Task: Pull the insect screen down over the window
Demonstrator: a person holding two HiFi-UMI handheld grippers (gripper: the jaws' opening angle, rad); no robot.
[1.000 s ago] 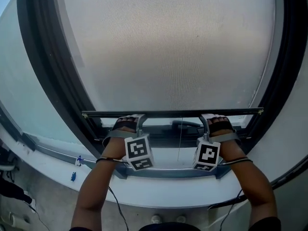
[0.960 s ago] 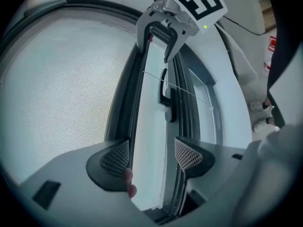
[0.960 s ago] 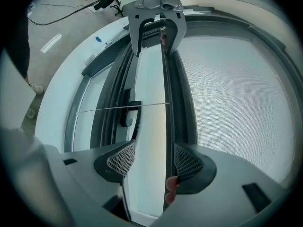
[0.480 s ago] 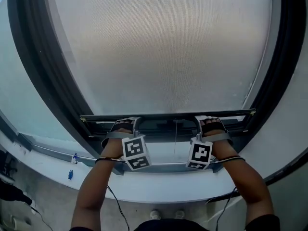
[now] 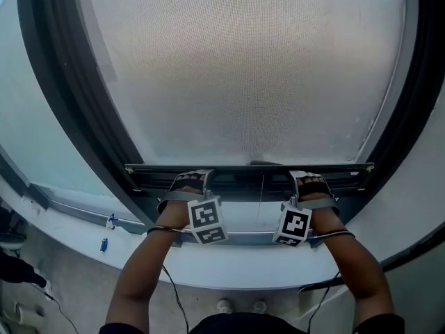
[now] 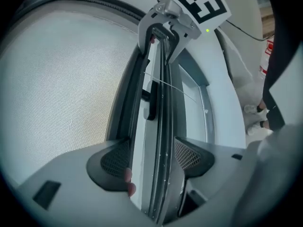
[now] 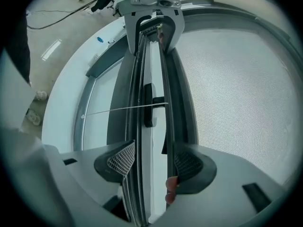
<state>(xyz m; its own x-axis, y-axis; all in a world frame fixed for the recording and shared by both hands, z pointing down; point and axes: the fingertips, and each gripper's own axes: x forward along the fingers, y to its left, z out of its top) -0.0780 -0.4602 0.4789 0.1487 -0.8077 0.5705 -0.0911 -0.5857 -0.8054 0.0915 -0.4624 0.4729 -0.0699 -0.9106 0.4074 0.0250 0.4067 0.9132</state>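
The grey mesh insect screen [image 5: 243, 68] fills the window frame. Its dark bottom bar [image 5: 250, 168] runs level just above the sill. My left gripper [image 5: 192, 184] clamps the bar at the left and my right gripper [image 5: 311, 185] clamps it at the right. In the left gripper view the bar [image 6: 152, 103] passes between the jaws of the left gripper [image 6: 151, 157], with the right gripper [image 6: 163, 27] farther along. In the right gripper view the bar [image 7: 151, 70] sits between the jaws of the right gripper [image 7: 154, 163]. A dark handle [image 7: 147, 103] is at mid-bar.
A thin pull cord [image 5: 261, 195] hangs from the bar's middle. The white sill [image 5: 236, 270] and its metal track [image 5: 250, 236] lie just under the grippers. A small blue item [image 5: 104, 244] rests at the left. Cables trail from both wrists. Dark frame sides [image 5: 69, 96] flank the screen.
The bottom bar, with both grippers on it, has come a little lower toward the sill track; the gap beneath it has narrowed. Both grips are unchanged.
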